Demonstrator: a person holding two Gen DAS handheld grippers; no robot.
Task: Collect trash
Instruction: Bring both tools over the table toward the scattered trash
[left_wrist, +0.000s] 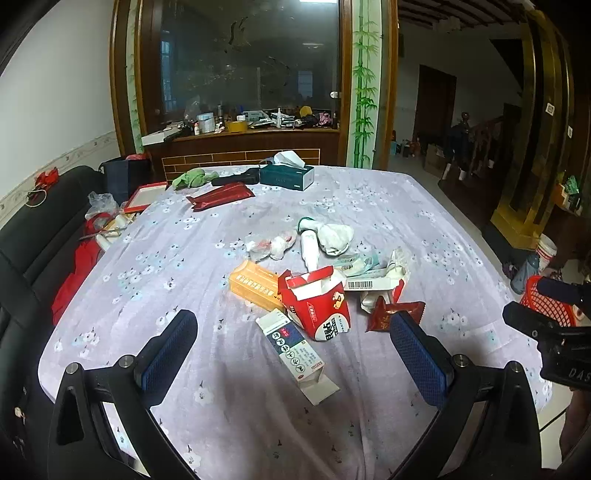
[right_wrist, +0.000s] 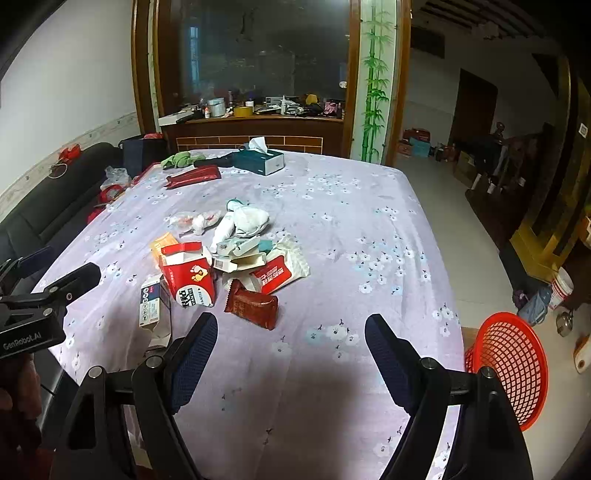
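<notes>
A heap of trash lies mid-table on the lilac flowered cloth: a torn red carton, an orange box, a white-and-blue box, a dark red wrapper, a red-and-white wipes pack, crumpled tissues and white socks. My left gripper hovers open just short of the white-and-blue box. Near the table's front edge, my right gripper is open and holds nothing. A red mesh basket stands beside the table's right corner.
A teal tissue box, a green cloth and a dark red packet lie at the far end. A black sofa with clutter runs along the left. A wooden cabinet stands behind; tiled floor lies right.
</notes>
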